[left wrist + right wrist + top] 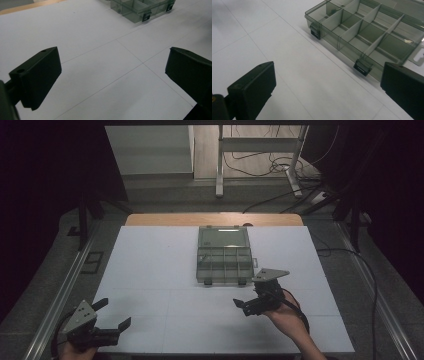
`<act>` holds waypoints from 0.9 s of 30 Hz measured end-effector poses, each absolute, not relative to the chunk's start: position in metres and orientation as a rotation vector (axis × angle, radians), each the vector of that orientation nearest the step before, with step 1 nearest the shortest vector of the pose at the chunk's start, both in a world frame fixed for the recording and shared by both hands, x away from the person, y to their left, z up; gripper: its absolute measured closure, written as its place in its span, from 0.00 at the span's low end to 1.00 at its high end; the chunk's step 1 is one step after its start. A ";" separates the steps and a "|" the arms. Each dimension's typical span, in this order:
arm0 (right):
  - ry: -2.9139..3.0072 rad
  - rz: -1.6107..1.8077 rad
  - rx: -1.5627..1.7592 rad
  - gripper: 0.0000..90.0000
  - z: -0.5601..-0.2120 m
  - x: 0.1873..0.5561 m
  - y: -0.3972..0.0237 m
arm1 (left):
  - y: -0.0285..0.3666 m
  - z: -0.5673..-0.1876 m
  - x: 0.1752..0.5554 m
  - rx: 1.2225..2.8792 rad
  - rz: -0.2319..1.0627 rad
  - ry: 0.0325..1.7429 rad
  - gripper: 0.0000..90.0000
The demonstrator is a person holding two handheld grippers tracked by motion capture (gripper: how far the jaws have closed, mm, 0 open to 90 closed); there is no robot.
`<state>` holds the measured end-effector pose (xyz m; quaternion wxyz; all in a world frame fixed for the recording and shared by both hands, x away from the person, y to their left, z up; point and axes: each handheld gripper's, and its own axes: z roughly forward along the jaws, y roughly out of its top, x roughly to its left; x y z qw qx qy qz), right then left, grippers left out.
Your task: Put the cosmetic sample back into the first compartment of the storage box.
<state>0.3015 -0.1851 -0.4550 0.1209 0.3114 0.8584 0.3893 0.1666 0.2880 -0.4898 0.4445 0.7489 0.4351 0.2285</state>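
Right gripper [248, 299] nears the open box, jaws spread and empty

Just ahead of it sits the clear smoky box [364, 32], lid flung back, dividers bare, two black latches facing the jaws. Coming in low, a jaw could likely catch a latch and shove the light box away. The left gripper [114, 315], also spread, waits well off.

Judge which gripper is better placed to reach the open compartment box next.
Right. The right gripper sits open just short of the compartment box, near its front latches. The left gripper, also open, is at the table's near left corner, far from it.
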 end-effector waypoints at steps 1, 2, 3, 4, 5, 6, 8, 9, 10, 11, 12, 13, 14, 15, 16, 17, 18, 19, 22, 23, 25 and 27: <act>2.505 1.137 0.912 0.01 -0.454 0.300 -0.188 | 0.288 -0.490 0.167 1.856 0.566 1.078 0.01; 2.505 1.137 0.912 0.01 -0.454 0.300 -0.188 | 0.288 -0.490 0.167 1.856 0.566 1.079 0.01; 2.495 1.144 0.915 0.01 -0.454 0.298 -0.192 | 0.288 -0.490 0.167 1.855 0.565 1.079 0.01; 2.495 1.144 0.915 0.01 -0.454 0.298 -0.192 | 0.288 -0.490 0.167 1.855 0.565 1.079 0.01; 2.491 1.144 0.921 0.01 -0.453 0.296 -0.196 | 0.288 -0.490 0.167 1.855 0.565 1.080 0.01; 2.486 1.147 0.921 0.01 -0.453 0.295 -0.197 | 0.288 -0.490 0.167 1.856 0.566 1.080 0.01; 2.484 1.150 0.924 0.01 -0.452 0.294 -0.199 | 0.288 -0.490 0.167 1.856 0.566 1.080 0.01; 2.480 1.151 0.928 0.01 -0.451 0.292 -0.202 | 0.288 -0.490 0.167 1.859 0.567 1.080 0.01; 2.478 1.151 0.928 0.01 -0.451 0.291 -0.204 | 0.288 -0.490 0.167 1.859 0.567 1.080 0.01; 2.477 1.152 0.930 0.01 -0.451 0.291 -0.205 | 0.288 -0.490 0.167 1.859 0.566 1.081 0.01; 2.477 1.152 0.930 0.01 -0.451 0.291 -0.205 | 0.288 -0.490 0.167 1.859 0.566 1.081 0.01; 2.472 1.150 0.932 0.01 -0.451 0.288 -0.208 | 0.288 -0.490 0.167 1.859 0.566 1.082 0.01; 2.469 1.150 0.933 0.01 -0.451 0.288 -0.210 | 0.288 -0.490 0.167 1.859 0.566 1.082 0.01; 2.466 1.143 0.936 0.01 -0.450 0.287 -0.211 | 0.288 -0.490 0.167 1.859 0.566 1.083 0.01; 2.463 1.149 0.939 0.01 -0.450 0.286 -0.212 | 0.288 -0.490 0.167 1.859 0.566 1.083 0.01; 2.458 1.153 0.942 0.01 -0.450 0.285 -0.214 | 0.288 -0.490 0.167 1.859 0.566 1.083 0.01; 2.456 1.150 0.947 0.00 -0.450 0.284 -0.216 | 0.288 -0.490 0.167 1.859 0.566 1.084 0.01; 2.452 1.149 0.951 0.00 -0.450 0.283 -0.217 | 0.288 -0.490 0.167 1.858 0.566 1.084 0.01; 2.442 1.158 0.961 0.00 -0.450 0.280 -0.223 | 0.288 -0.490 0.167 1.859 0.567 1.085 0.01; 2.437 1.160 0.967 0.00 -0.450 0.279 -0.225 | 0.288 -0.490 0.167 1.859 0.567 1.085 0.01; 2.433 1.153 0.973 0.00 -0.450 0.276 -0.229 | 0.288 -0.490 0.167 1.858 0.566 1.086 0.01; 2.426 1.156 0.980 0.00 -0.450 0.275 -0.233 | 0.288 -0.490 0.167 1.858 0.565 1.087 0.01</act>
